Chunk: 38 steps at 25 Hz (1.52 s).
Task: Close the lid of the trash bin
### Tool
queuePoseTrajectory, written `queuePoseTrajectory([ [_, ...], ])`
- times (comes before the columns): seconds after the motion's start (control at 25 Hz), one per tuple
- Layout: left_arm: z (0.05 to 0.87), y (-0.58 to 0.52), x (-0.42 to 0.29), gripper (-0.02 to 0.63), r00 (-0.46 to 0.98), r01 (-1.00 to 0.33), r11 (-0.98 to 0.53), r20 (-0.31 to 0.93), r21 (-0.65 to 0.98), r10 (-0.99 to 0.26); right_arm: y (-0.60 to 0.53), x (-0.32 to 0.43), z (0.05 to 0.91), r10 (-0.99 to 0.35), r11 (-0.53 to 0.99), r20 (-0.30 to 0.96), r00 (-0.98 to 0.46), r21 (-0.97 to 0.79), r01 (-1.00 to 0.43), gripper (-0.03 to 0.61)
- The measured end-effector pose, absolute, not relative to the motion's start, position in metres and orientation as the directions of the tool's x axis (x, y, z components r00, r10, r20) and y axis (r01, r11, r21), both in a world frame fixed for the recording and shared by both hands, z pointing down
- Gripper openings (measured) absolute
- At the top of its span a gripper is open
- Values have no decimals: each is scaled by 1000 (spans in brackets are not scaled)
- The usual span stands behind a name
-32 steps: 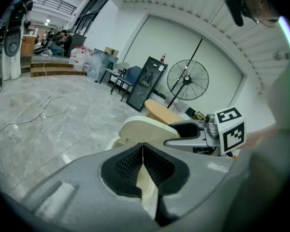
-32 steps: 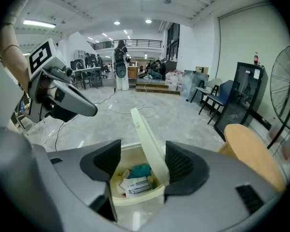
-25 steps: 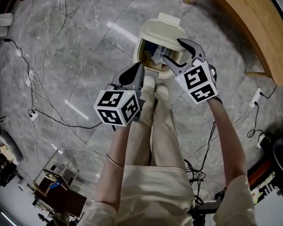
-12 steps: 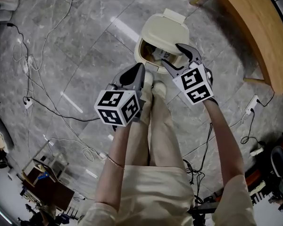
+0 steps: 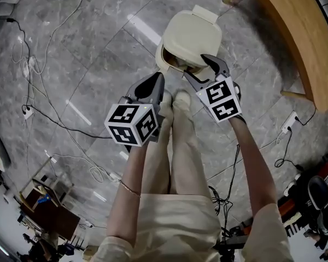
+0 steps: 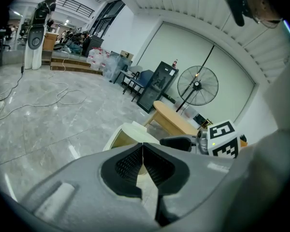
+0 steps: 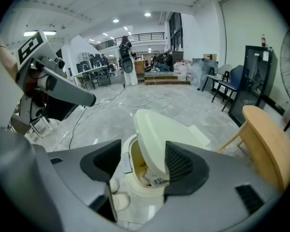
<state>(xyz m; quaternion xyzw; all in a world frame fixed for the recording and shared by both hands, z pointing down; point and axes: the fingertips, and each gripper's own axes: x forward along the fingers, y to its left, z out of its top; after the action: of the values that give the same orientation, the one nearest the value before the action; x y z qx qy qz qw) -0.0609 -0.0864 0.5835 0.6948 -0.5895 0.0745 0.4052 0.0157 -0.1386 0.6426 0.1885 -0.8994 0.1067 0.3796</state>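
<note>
A cream trash bin (image 5: 163, 58) stands on the grey floor just beyond the person's shoes (image 5: 175, 99). Its hinged lid (image 5: 190, 36) is tilted low over the opening, leaving a gap at the front where paper rubbish shows. My right gripper (image 5: 195, 65) is open at the bin's front right, its far jaw next to the lid's edge. In the right gripper view the lid (image 7: 159, 132) slants between the open jaws of the right gripper (image 7: 142, 162), close to the right pad; whether they touch is unclear. My left gripper (image 5: 156, 82) is shut and empty, left of the bin (image 6: 122, 136).
A curved wooden table (image 5: 295, 26) runs along the upper right. Cables (image 5: 44, 91) trail over the floor at the left, and a power strip (image 5: 287, 125) lies at the right. A standing fan (image 6: 197, 86) and a black cabinet (image 6: 154, 86) stand further back.
The lid has swung down from nearly upright to low over the opening. My right gripper stayed by the bin's front rim. The left gripper barely moved.
</note>
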Motion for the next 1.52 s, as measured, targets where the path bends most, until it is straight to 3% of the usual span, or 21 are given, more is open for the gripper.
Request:
queuePoseTrajectory([
  [0.92, 652, -90, -60, 25, 373, -854, -20, 587, 519, -718, -113, 15, 729, -223, 859, 762, -607, -142, -493, 201],
  [1.08, 658, -92, -57, 23, 388, -854, -35, 590, 520, -708, -118, 17, 734, -249, 833, 754, -608, -154, -531, 159],
  [1.28, 666, -92, -58, 23, 396, -851, -35, 595, 525, -699, -128, 23, 740, -285, 812, 762, -582, -130, -569, 53],
  [1.52, 676, -96, -57, 23, 406, -847, -39, 597, 530, -692, -131, 26, 752, -302, 816, 778, -551, -88, -572, 8],
])
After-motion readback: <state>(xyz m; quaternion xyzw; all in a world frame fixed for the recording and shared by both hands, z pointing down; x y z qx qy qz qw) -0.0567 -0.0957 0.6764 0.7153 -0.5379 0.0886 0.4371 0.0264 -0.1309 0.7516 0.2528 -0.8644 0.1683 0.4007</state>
